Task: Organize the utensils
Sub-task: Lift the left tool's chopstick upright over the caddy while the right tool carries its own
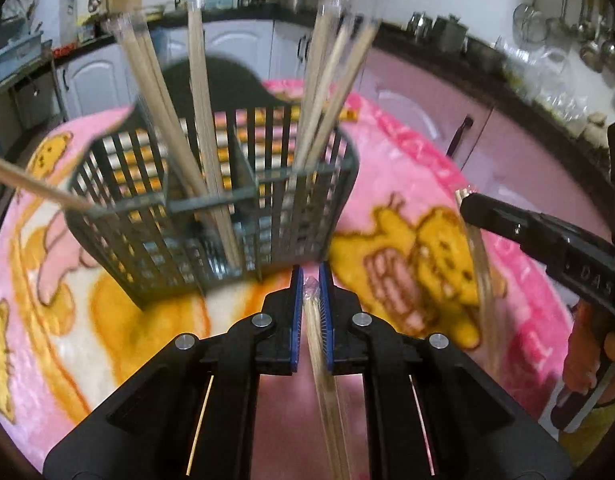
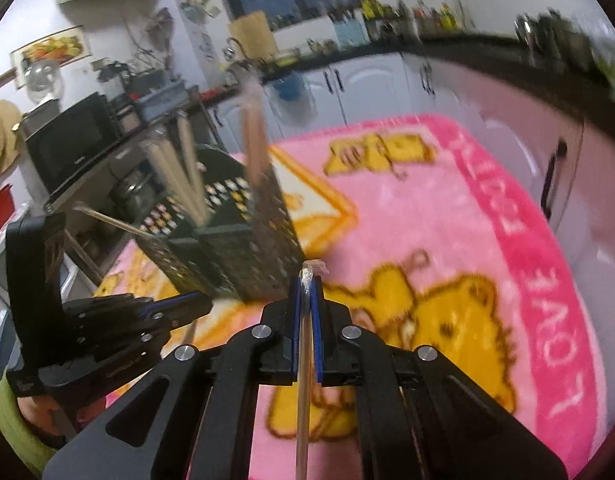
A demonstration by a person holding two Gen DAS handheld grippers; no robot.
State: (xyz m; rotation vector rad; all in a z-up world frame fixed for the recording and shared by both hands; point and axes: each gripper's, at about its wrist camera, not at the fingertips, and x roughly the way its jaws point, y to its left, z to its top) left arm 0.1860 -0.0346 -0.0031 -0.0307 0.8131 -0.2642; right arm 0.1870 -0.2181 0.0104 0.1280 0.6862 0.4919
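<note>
Each gripper is clamped on one wrapped pair of chopsticks, held off the blanket that covers the table. The left gripper pinches its pair near the top end, the sticks trailing back under the jaws; the right gripper does the same with its own pair, and from the left view that pair hangs down from its tip. The slatted caddy stands towards the blanket's far left corner and already holds several wrapped pairs upright in its compartments, with one stick poking out sideways past its left rim. So most of the sorting looks done; these two pairs are not yet in the caddy. No other loose utensils show on the blanket.
</note>
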